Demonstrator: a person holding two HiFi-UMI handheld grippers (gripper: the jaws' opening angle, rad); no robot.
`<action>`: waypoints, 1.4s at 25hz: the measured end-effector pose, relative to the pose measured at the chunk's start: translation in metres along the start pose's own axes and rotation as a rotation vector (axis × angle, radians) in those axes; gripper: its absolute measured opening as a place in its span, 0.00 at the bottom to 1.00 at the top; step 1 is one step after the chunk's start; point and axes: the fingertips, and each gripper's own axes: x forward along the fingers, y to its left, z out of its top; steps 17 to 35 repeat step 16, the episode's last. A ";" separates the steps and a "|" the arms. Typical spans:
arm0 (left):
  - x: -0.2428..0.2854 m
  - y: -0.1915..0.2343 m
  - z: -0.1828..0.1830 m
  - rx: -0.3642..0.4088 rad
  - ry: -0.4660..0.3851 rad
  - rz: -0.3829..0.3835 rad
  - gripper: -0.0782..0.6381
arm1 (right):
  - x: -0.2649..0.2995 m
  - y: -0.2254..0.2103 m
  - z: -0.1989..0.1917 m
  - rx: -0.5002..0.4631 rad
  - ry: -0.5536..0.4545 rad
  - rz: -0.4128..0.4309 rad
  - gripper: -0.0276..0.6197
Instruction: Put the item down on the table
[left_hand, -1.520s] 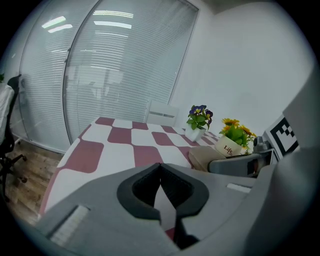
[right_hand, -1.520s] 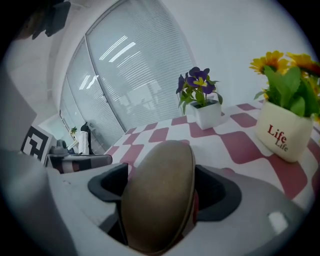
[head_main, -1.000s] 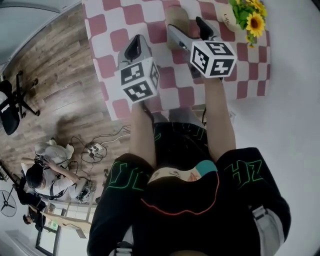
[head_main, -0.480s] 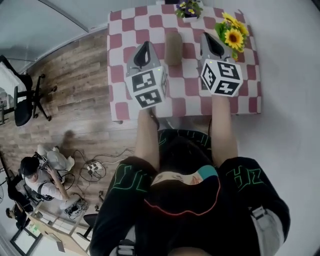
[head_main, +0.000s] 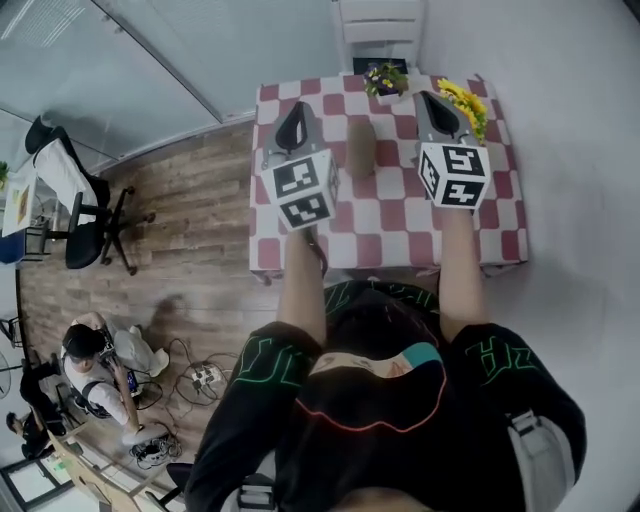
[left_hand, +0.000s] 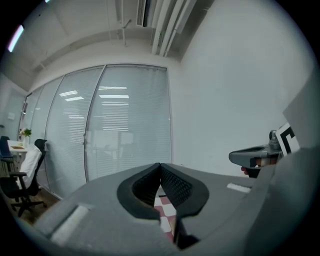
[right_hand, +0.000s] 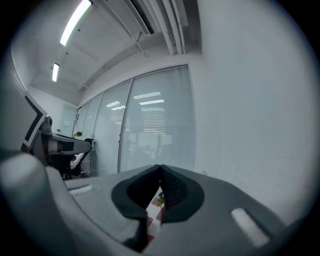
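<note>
A tan, oblong item (head_main: 360, 150) lies on the red-and-white checkered table (head_main: 390, 225), with nothing holding it. My left gripper (head_main: 296, 108) hangs in the air to its left and my right gripper (head_main: 433, 98) to its right, both well above the cloth and pointing level. In the left gripper view the left gripper (left_hand: 160, 165) has its pads meeting, with nothing between them. The right gripper (right_hand: 160, 167) is shut and empty too. Each gripper view shows mostly walls and glass, with a sliver of the cloth below the pads.
A small pot of purple flowers (head_main: 385, 78) and a bunch of sunflowers (head_main: 462, 100) stand at the table's far edge. A white chair (head_main: 375, 28) is behind it. An office chair (head_main: 85, 215) and seated people (head_main: 95, 360) are on the wooden floor at left.
Both grippers have risen from the tablecloth and levelled out. The right gripper has come away from the tan item, which stays lying on the table.
</note>
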 end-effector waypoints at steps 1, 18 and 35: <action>0.000 0.000 0.003 0.004 -0.006 0.000 0.12 | -0.001 -0.001 0.004 -0.003 -0.008 0.001 0.05; 0.012 -0.014 0.013 -0.010 -0.029 -0.006 0.12 | -0.016 -0.016 0.055 -0.032 -0.127 0.029 0.05; 0.012 -0.014 0.013 -0.010 -0.029 -0.006 0.12 | -0.016 -0.016 0.055 -0.032 -0.127 0.029 0.05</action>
